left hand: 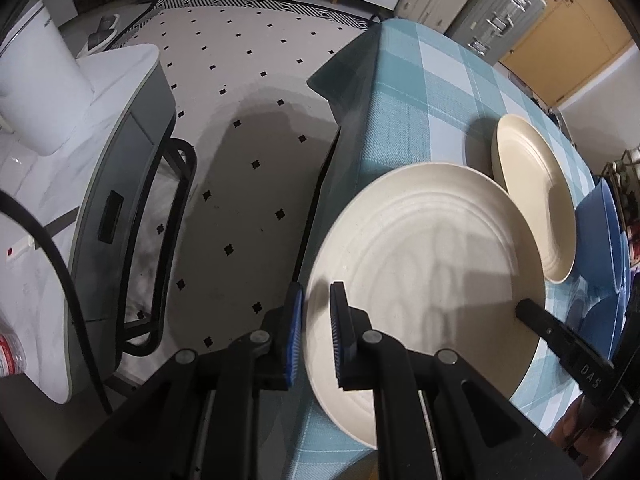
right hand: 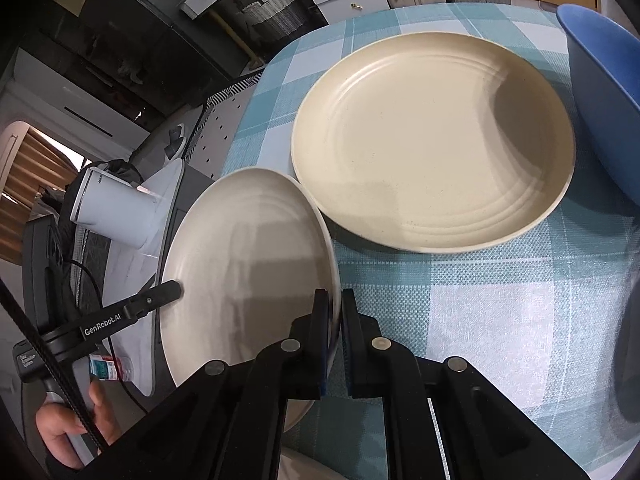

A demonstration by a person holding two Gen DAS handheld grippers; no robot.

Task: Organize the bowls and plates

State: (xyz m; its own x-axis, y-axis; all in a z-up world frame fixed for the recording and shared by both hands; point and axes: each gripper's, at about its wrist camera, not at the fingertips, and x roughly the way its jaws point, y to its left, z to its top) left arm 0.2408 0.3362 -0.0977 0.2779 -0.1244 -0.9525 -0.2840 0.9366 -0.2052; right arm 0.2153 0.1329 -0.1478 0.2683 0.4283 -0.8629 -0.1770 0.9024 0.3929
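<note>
My left hand-held gripper [left hand: 316, 320] pinches the near cream plate's [left hand: 424, 264] left rim, my right hand-held gripper [right hand: 335, 332] pinches its right rim, plate overhanging the checked surface [right hand: 480, 320] edge. Second cream plate [right hand: 432, 140] just beyond, blue bowl [right hand: 604, 92] rightmost.

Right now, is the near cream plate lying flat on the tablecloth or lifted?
Lifted and tilted: the near cream plate is pinched at opposite rims by the right gripper and left gripper, overhanging the checked tablecloth.

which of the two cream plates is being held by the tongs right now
The nearer plate, gripped at opposite rims by both tongs; the far plate lies untouched beside the blue bowl.
</note>
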